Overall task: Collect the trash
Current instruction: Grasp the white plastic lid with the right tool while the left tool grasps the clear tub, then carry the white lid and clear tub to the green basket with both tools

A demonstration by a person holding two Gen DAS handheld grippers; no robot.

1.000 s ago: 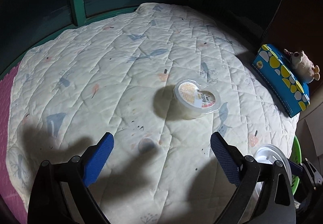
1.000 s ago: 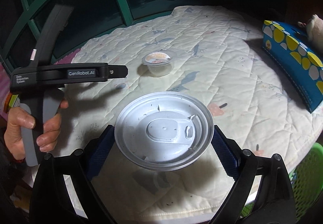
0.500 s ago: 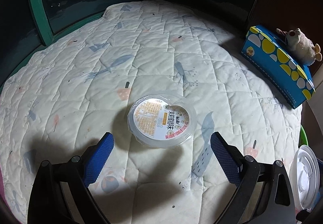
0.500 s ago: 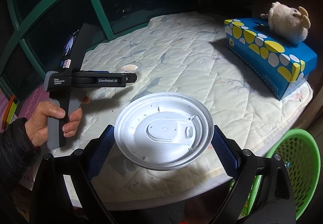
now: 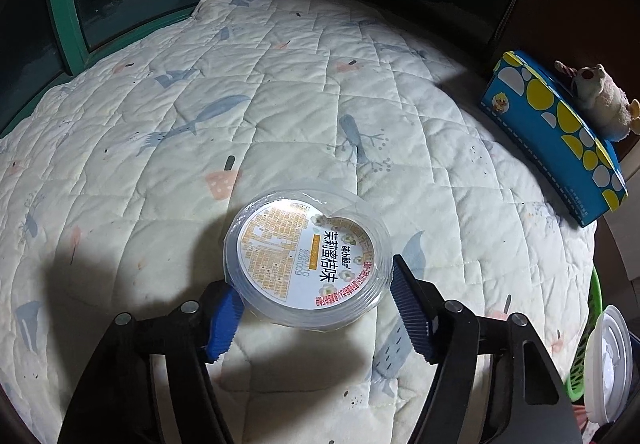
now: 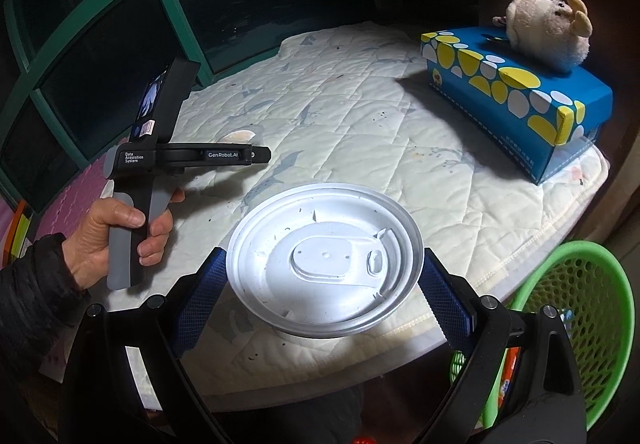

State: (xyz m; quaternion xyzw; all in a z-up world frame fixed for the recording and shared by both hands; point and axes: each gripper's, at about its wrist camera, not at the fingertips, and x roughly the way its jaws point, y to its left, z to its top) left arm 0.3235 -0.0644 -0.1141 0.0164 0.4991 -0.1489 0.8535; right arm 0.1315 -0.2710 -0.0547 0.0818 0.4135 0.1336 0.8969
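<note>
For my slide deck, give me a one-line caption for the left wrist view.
Left hand-held gripper closing around a clear labelled plastic cup lying on the quilted mat.

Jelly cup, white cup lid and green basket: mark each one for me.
jelly cup [image 5: 306, 258]: left wrist view, middle of its printed seal.
white cup lid [image 6: 325, 259]: right wrist view, raised centre panel of the lid.
green basket [image 6: 576, 308]: right wrist view, perforated inner wall.

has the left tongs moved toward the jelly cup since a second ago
Yes. The left tongs came forward over the quilt and now straddle the jelly cup, jaws closing around it; the cup kept its spot beside the blue bird print.
</note>
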